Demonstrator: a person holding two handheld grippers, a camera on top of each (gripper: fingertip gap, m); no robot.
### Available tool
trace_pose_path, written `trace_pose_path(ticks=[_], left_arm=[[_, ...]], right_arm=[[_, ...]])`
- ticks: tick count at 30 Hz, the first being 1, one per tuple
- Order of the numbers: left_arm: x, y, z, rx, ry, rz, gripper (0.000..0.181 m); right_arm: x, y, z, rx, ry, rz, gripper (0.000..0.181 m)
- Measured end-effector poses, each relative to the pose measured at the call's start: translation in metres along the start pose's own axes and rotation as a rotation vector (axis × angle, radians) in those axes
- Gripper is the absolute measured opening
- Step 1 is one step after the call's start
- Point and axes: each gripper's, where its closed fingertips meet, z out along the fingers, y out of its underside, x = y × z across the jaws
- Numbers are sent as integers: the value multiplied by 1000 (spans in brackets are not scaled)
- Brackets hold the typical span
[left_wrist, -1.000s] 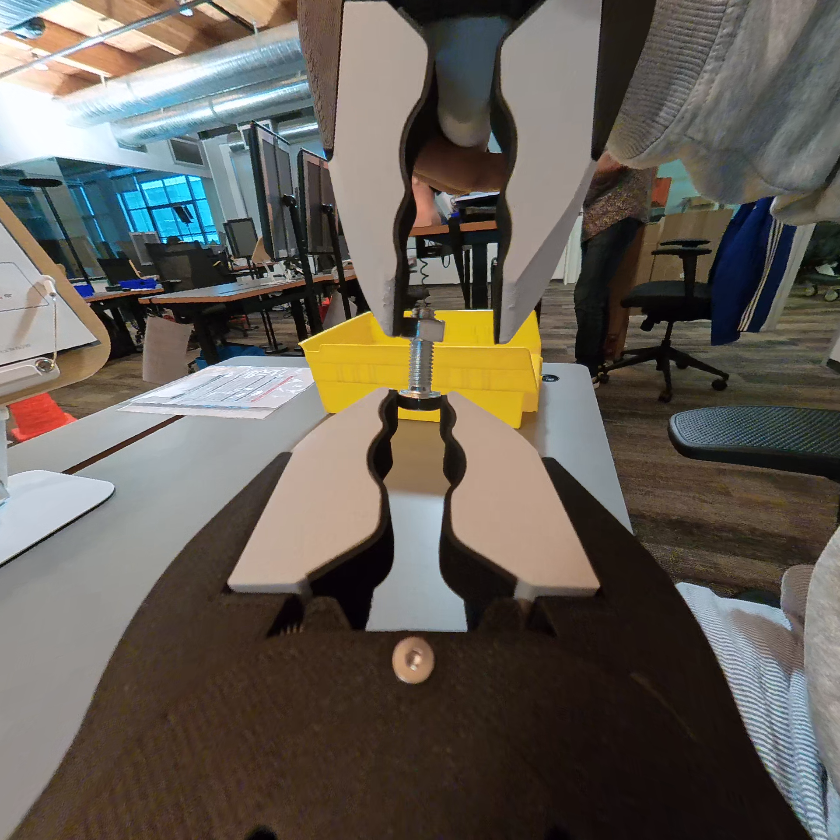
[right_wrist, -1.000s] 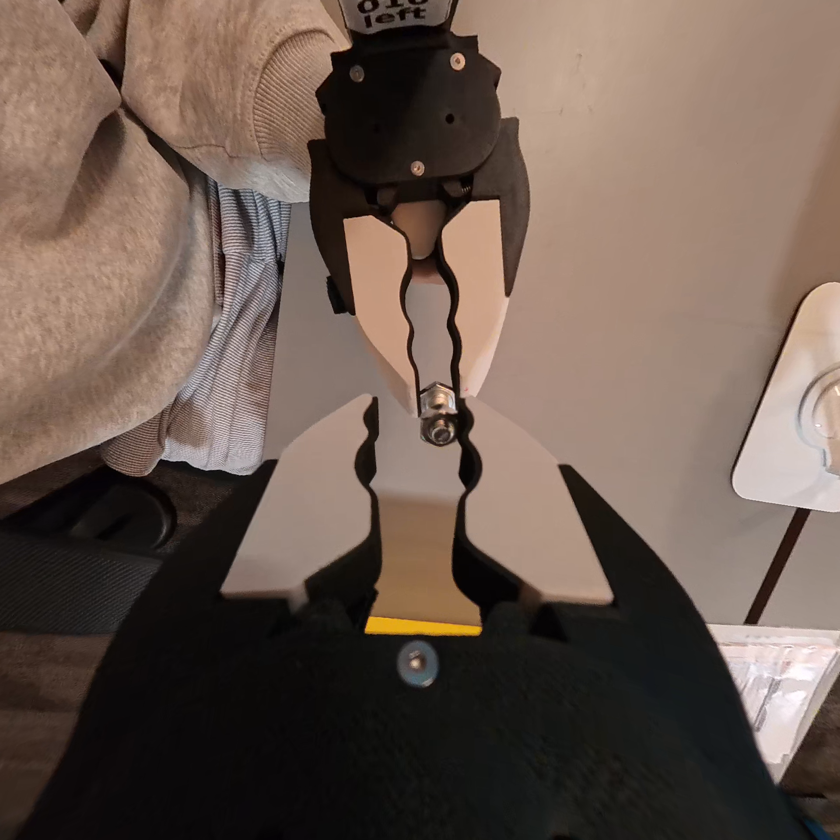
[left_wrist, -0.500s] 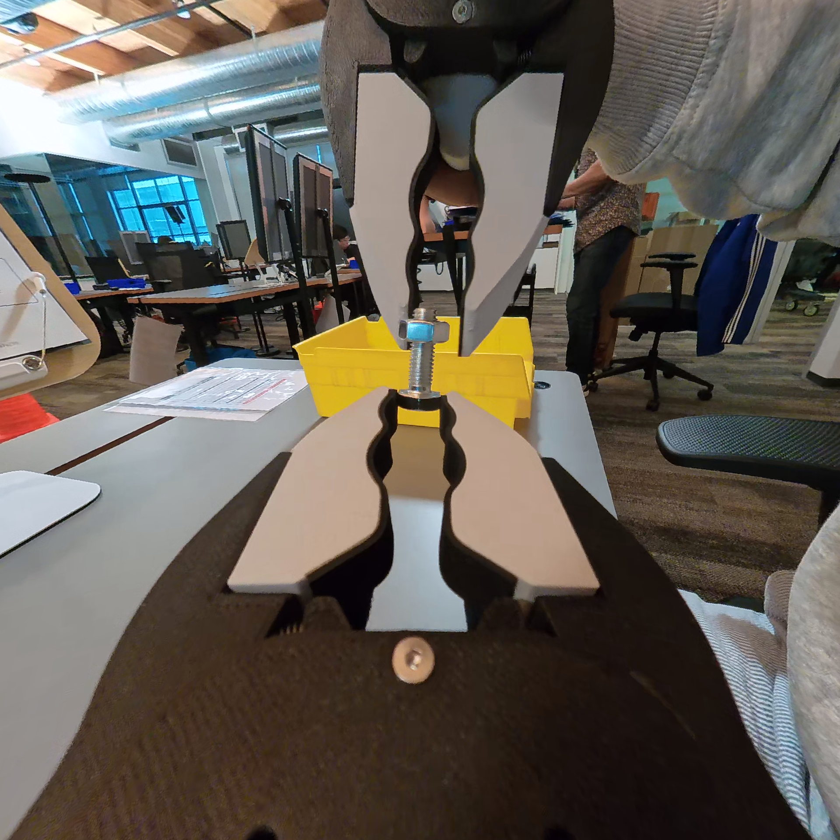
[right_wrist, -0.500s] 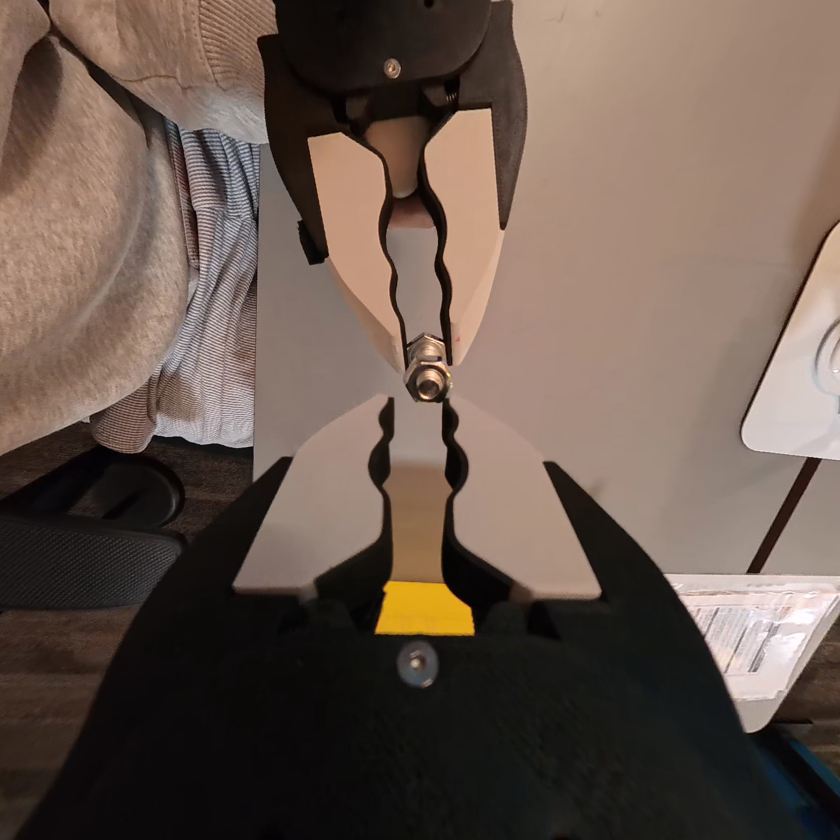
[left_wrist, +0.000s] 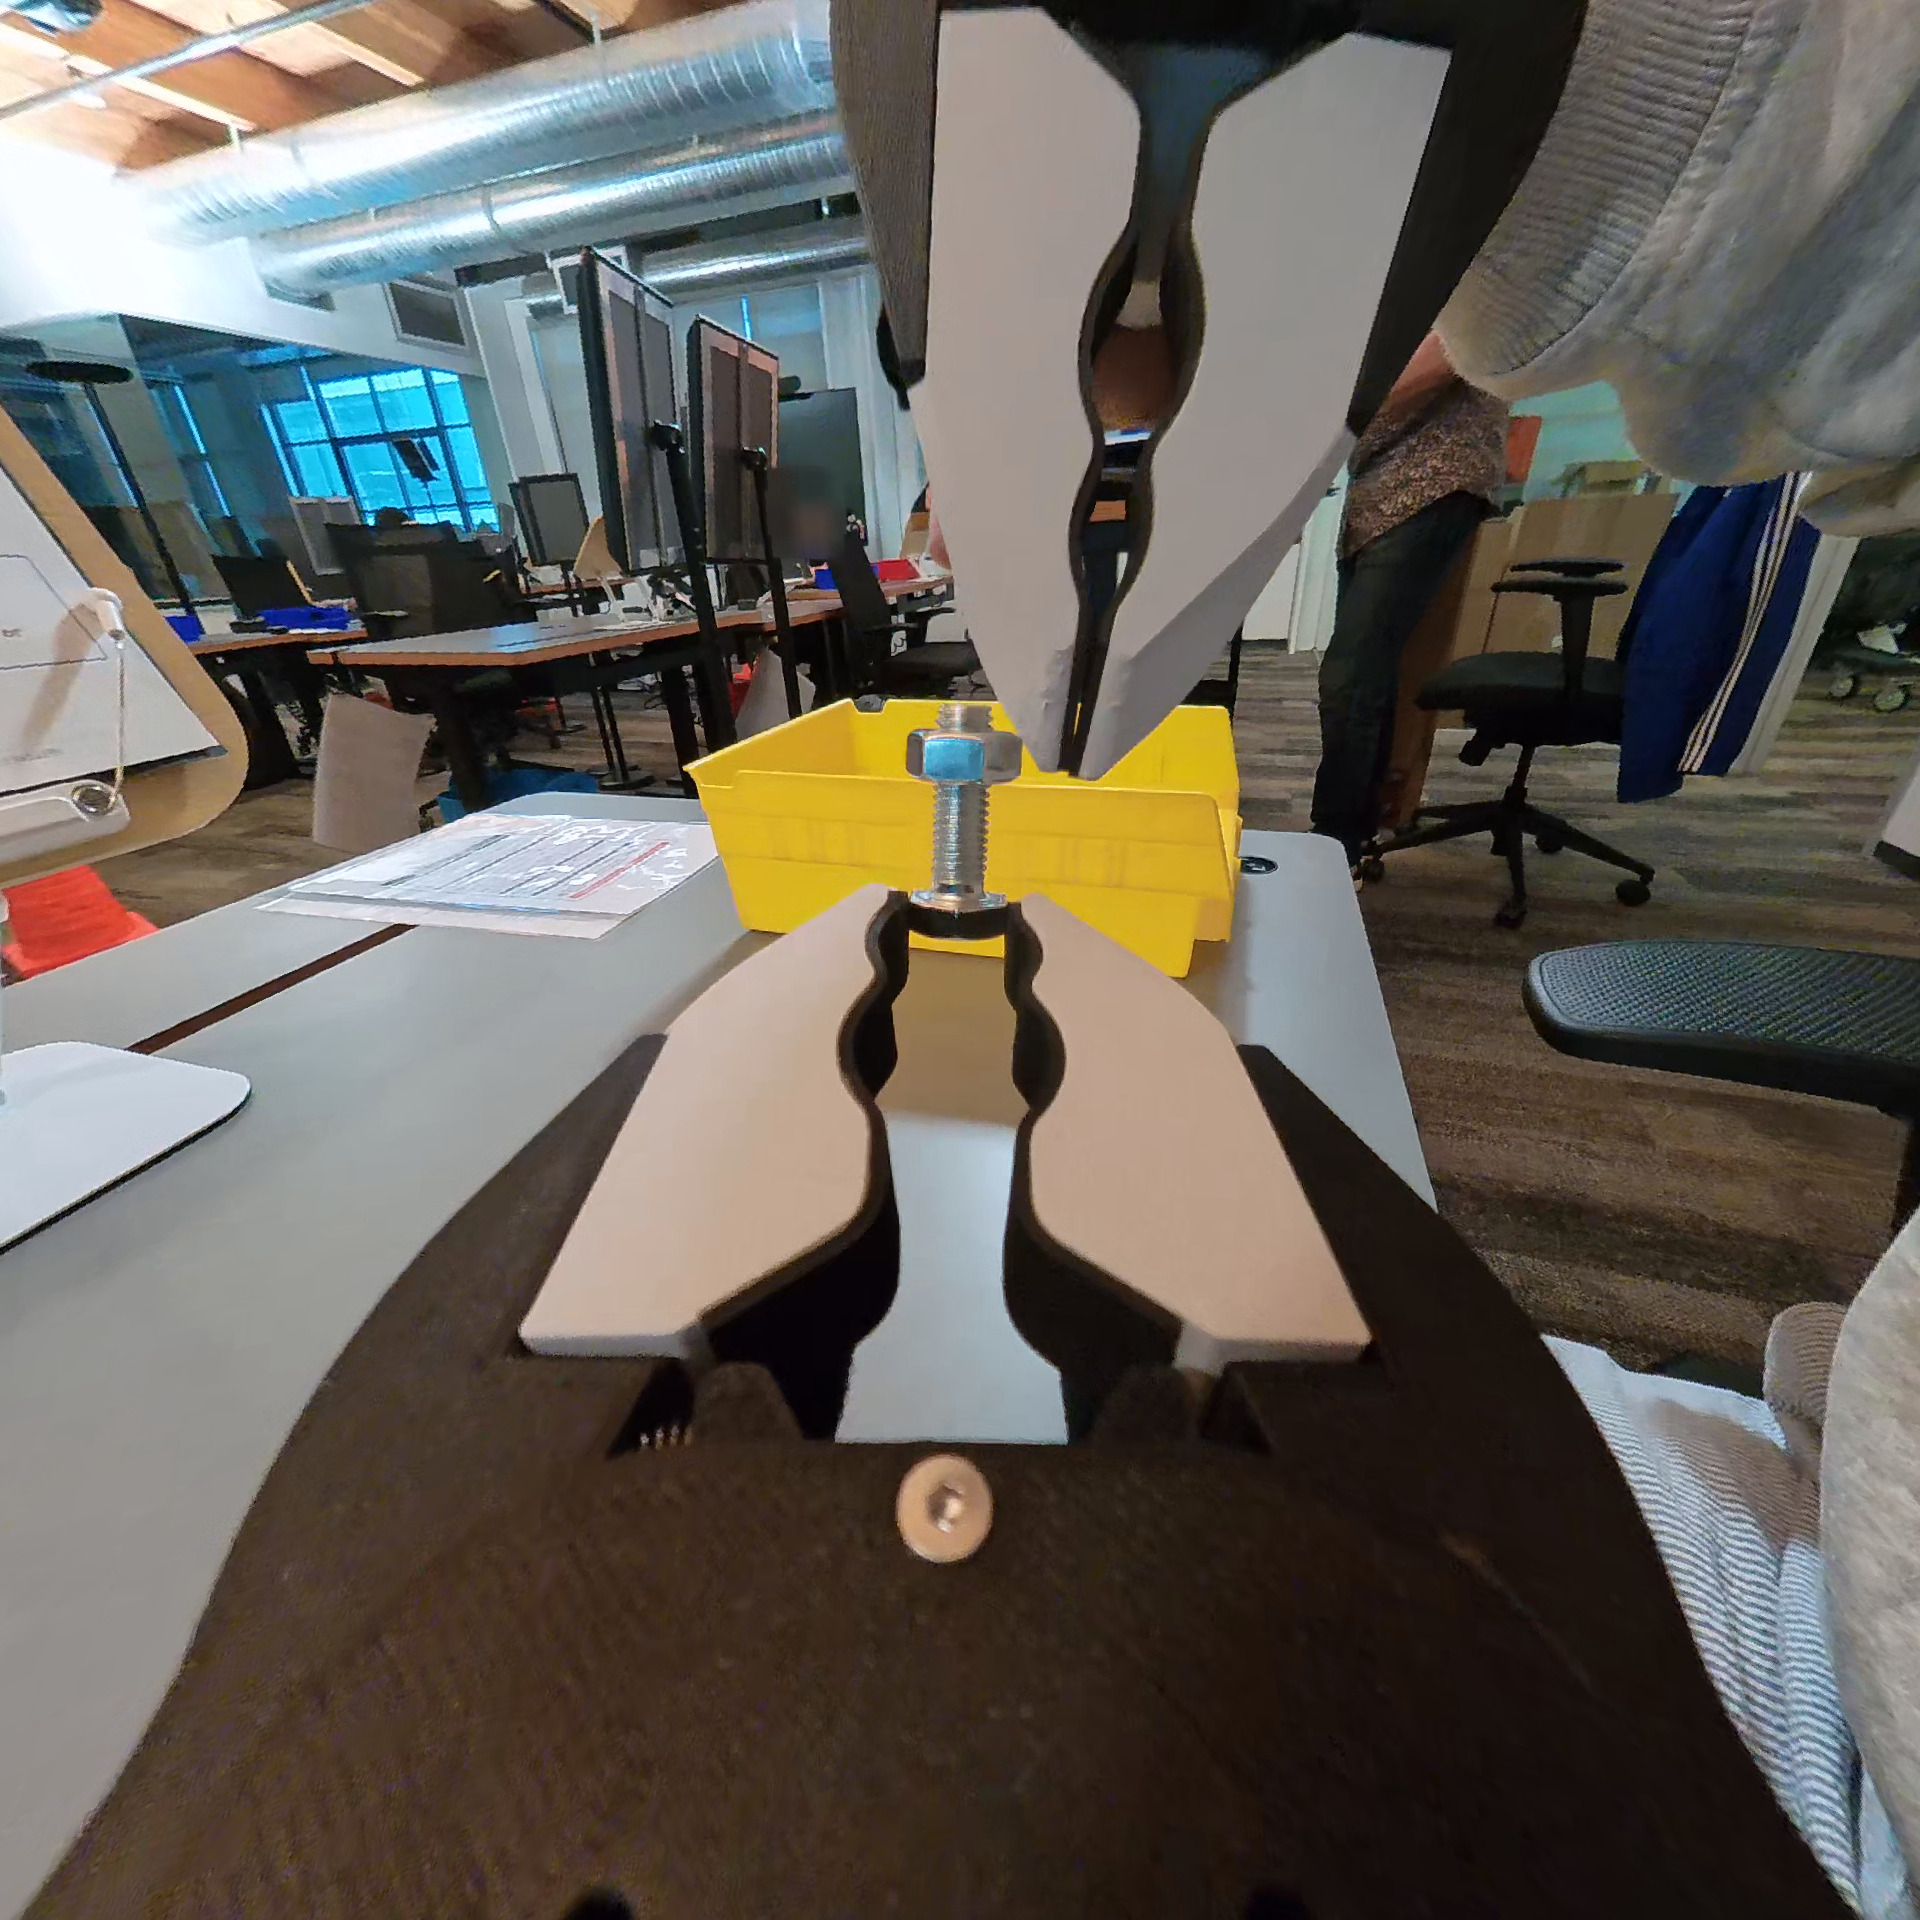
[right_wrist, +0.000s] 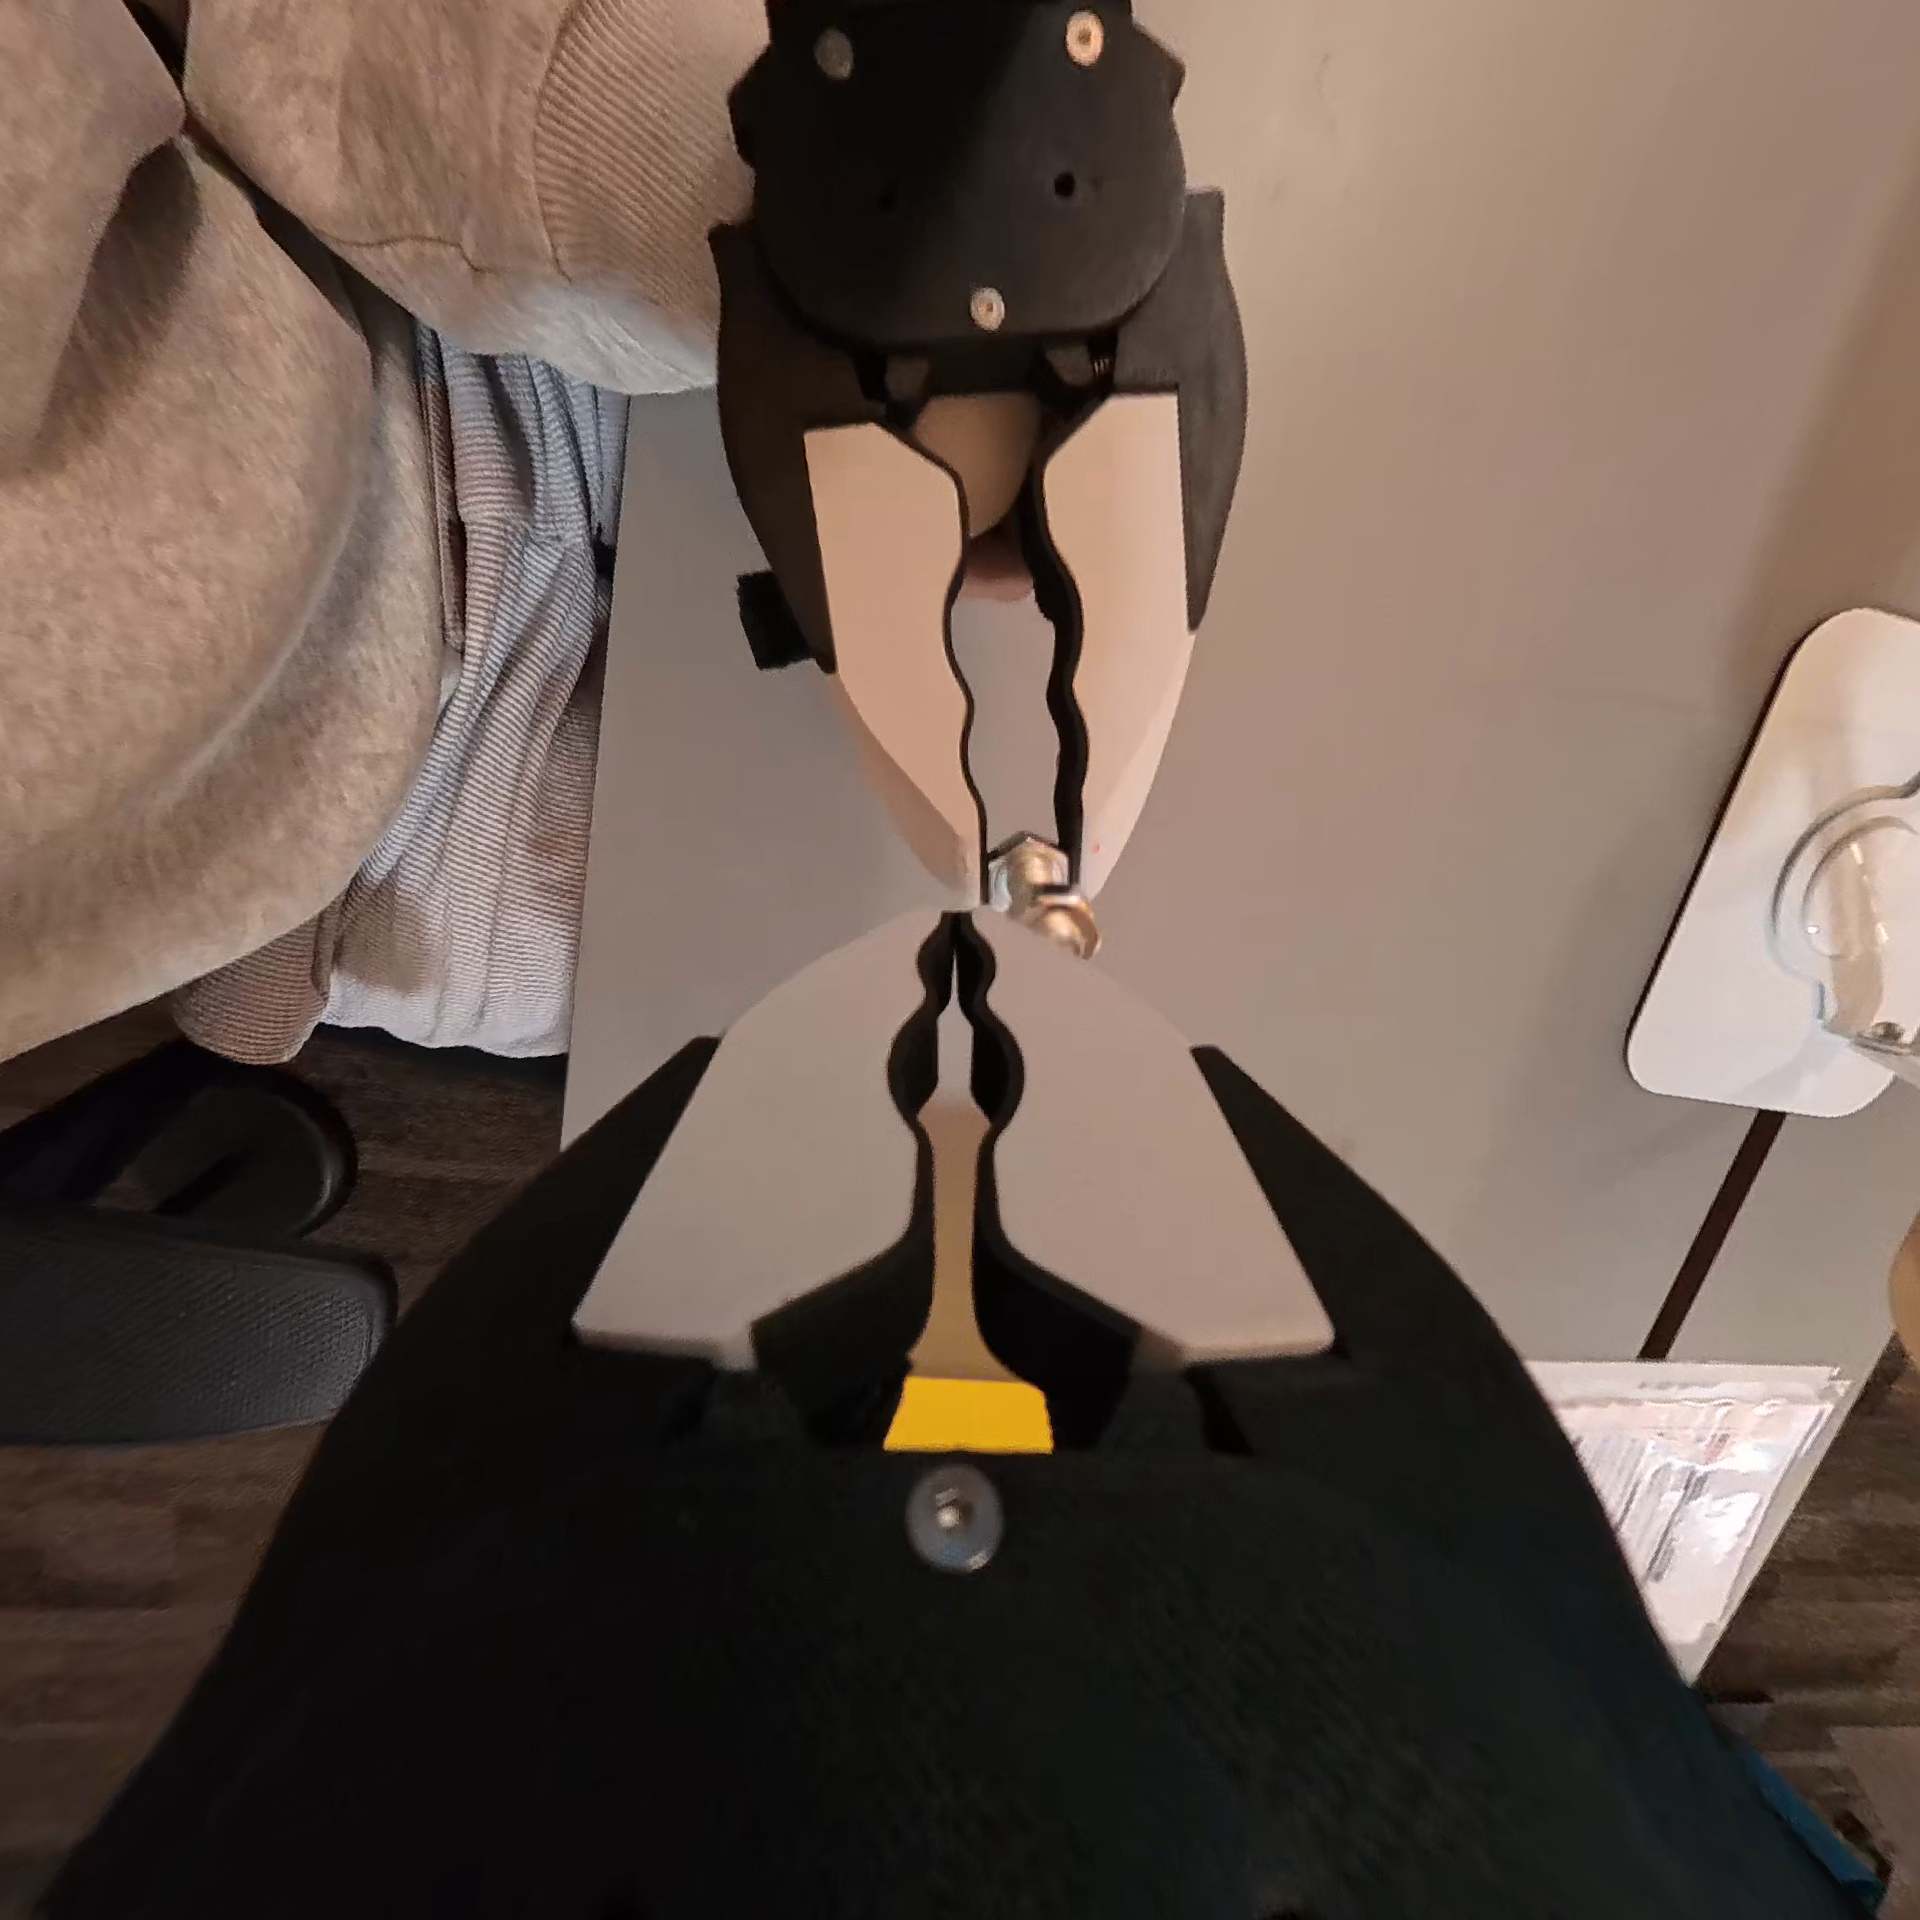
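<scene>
My left gripper (left_wrist: 951, 912) is shut on the head of a silver bolt (left_wrist: 961, 831) and holds it upright above the grey table (left_wrist: 416, 1039). A silver nut (left_wrist: 961, 755) sits near the top of the bolt's thread. My right gripper (left_wrist: 1075, 764) comes down from above with its jaws shut on nothing, its tips just right of the nut. In the right wrist view my right gripper (right_wrist: 961, 925) is shut, and the left gripper (right_wrist: 1023, 862) faces it with the bolt and nut (right_wrist: 1055, 904) beside my tips.
A yellow bin (left_wrist: 1101, 831) stands on the table behind the bolt. A printed sheet (left_wrist: 488, 862) lies to the left, and a white stand base (left_wrist: 104, 1122) at the left edge. A black chair (left_wrist: 1745, 1008) is on the right. A person's grey sleeve (left_wrist: 1714, 208) is above it. Only a small space, under 4 cm, lies between the two pairs of fingers.
My right gripper's jaws went from open astride the nut to fully shut, and its tips now sit beside the nut with nothing between them. The left gripper kept hold of the bolt.
</scene>
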Motion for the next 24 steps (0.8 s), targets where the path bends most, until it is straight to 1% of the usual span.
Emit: trace_pose_path(ticks=[5, 8, 10, 12, 17, 19, 24], left_arm=[[3, 2, 2, -13, 9, 17, 19], [2, 2, 1, -11, 5, 19, 19], [4, 1, 1, -6, 13, 19, 19], [4, -1, 1, 3, 14, 19, 19], [1, -2, 0, 10, 7, 7, 19], [-1, -2, -1, 13, -3, 4, 19], [-2, -1, -1, 9, -6, -2, 19]], right_arm=[[7, -4, 2, -1, 60, -38, 4], [10, -4, 3, 0, 58, -31, 4], [11, -3, 2, 3, 56, -23, 9], [14, 2, 3, -19, 58, -18, 17], [14, 14, 6, -61, 37, 15, 22], [14, 19, 6, -72, 28, 27, 20], [9, 20, 5, -62, 13, 24, 7]])
